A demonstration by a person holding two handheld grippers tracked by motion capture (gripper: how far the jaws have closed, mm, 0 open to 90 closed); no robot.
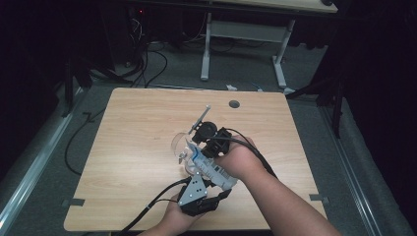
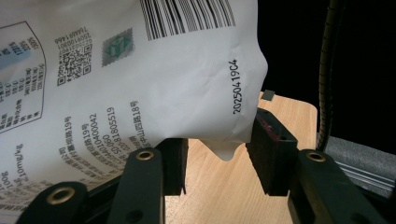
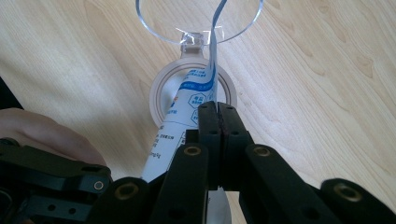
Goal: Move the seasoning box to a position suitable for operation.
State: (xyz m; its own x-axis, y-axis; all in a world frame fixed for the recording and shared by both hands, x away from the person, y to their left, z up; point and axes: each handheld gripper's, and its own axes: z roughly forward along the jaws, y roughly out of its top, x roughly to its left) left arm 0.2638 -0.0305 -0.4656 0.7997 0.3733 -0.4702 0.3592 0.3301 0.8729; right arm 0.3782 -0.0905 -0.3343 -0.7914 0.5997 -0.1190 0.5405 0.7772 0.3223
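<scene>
Pouch [image 1: 209,168] at lower centre, held over the counter [image 1: 137,128]: left claw [image 2: 217,151] clamped on its bottom corner, right claw [image 3: 218,119] pinched shut on its top edge, likely steadying it above a clear-lidded container [image 3: 194,88].

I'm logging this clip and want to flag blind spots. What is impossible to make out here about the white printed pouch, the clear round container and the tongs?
- White printed pouch: top and left cut off by the left gripper view's edges.
- Small print on it: too small to read.
- Clear round container: far rim cut off by the right gripper view's top edge; contents unclear.
- Right tongs: the closed jaws hide what they pinch.
</scene>
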